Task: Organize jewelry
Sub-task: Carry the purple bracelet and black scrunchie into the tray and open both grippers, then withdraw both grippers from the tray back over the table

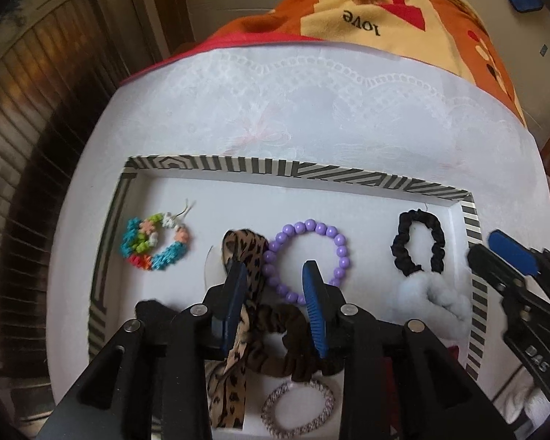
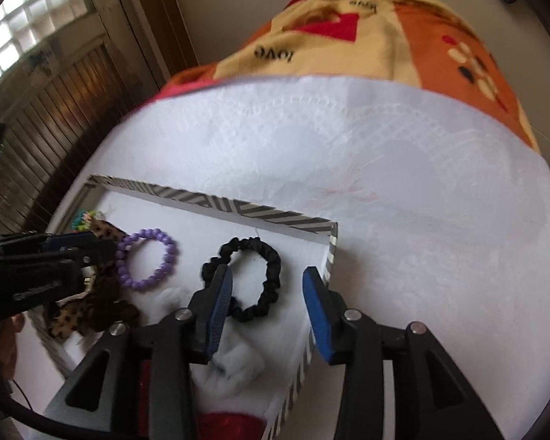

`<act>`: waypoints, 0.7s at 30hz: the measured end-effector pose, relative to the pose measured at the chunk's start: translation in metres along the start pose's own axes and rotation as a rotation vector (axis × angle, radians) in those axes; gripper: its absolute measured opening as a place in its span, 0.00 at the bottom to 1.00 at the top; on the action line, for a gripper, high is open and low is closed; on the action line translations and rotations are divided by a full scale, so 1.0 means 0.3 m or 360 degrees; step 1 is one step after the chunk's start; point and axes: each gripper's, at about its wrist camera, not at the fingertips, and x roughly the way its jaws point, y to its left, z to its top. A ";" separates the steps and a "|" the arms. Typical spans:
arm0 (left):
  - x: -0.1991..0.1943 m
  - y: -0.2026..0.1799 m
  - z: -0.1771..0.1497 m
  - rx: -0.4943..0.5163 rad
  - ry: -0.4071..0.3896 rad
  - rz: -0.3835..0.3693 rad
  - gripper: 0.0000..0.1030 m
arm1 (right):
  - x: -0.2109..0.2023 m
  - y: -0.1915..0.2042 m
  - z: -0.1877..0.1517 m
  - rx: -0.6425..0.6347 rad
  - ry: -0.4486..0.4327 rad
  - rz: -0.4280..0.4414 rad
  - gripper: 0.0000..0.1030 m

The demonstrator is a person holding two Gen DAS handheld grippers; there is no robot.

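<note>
A white tray with a striped rim [image 1: 348, 174] [image 2: 275, 216] lies on the white cloth. In it are a multicolour flower bracelet [image 1: 154, 242], a leopard-print band [image 1: 244, 253], a purple bead bracelet [image 1: 308, 260] [image 2: 146, 260], a black scrunchie [image 1: 418, 247] [image 2: 244, 278], a brown scrunchie [image 1: 289, 337], a pale blue fluffy scrunchie [image 1: 432, 300] and a silver hair tie [image 1: 299, 407]. My left gripper [image 1: 275, 275] is open and empty, low over the leopard band and purple bracelet. My right gripper [image 2: 267, 282] is open and empty above the black scrunchie near the tray's right rim.
A white lace cloth [image 1: 311, 102] covers the round table. An orange patterned blanket [image 1: 385, 11] lies behind it. A wooden slatted door [image 1: 29, 146] stands at the left. The right gripper [image 1: 509, 260] shows at the right edge of the left wrist view.
</note>
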 end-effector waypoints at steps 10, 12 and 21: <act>-0.183 0.002 -0.122 0.0032 -0.0133 0.0002 0.08 | -0.230 0.079 -0.112 0.0082 -0.0109 -0.0009 0.52; -0.220 0.013 -0.168 0.0028 -0.0157 -0.0008 0.08 | -0.269 0.108 -0.153 0.0083 -0.0110 -0.0004 0.53; -0.357 0.053 -0.399 0.0066 -0.0241 0.0020 0.08 | -0.441 0.230 -0.329 0.0087 -0.0137 -0.0010 0.57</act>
